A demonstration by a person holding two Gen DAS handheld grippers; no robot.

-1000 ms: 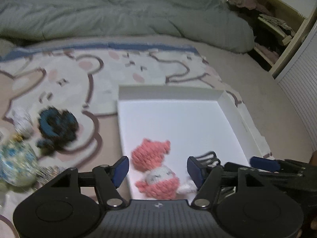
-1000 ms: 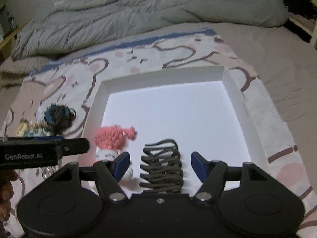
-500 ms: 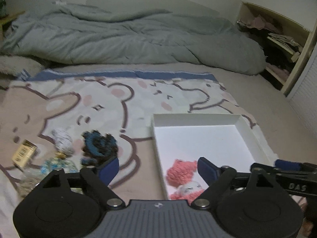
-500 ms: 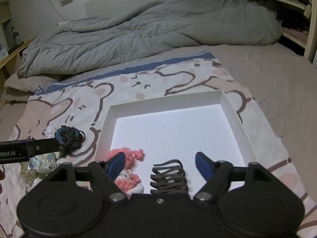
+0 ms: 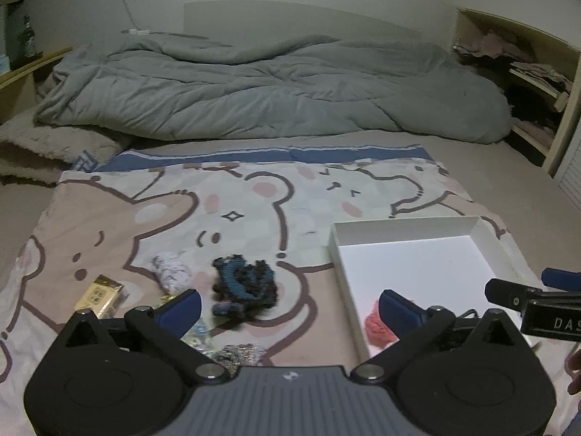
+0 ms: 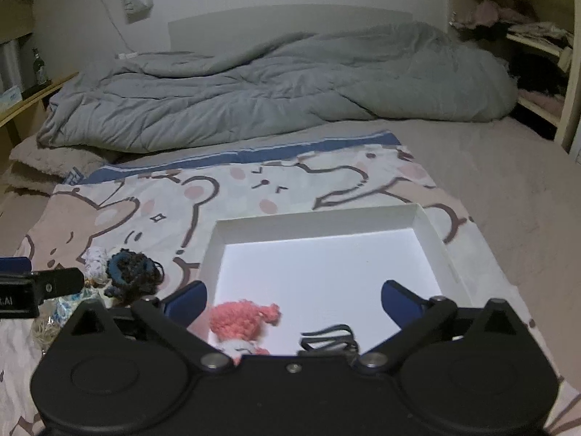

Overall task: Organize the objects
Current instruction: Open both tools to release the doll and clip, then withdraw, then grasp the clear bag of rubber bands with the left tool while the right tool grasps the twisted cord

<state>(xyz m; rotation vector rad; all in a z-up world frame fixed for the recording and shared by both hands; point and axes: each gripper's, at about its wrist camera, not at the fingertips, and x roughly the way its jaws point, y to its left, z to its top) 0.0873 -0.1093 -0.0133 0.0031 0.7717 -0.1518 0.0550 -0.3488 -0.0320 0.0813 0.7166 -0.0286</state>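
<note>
A white box (image 6: 425,225) lies on the bear-print blanket (image 6: 297,181). In it are a pink knitted doll (image 6: 239,321) and a dark coiled cord (image 6: 328,339). The box also shows in the left wrist view (image 5: 339,254), with the doll (image 5: 376,328) partly hidden. A dark blue knitted item (image 5: 245,285) lies left of the box, also in the right wrist view (image 6: 132,276). My left gripper (image 5: 288,309) is open and empty above the blanket. My right gripper (image 6: 294,301) is open and empty above the box's near end.
Left of the knitted item lie a white patterned ball (image 5: 170,270), a gold packet (image 5: 100,296) and shiny wrapped bits (image 5: 236,352). A grey duvet (image 5: 254,87) lies across the back. Shelves (image 5: 533,72) stand at the right.
Both grippers have pulled back and risen, so more of the room shows. The left gripper has swung left from the box towards the loose items and its jaws stand wider apart.
</note>
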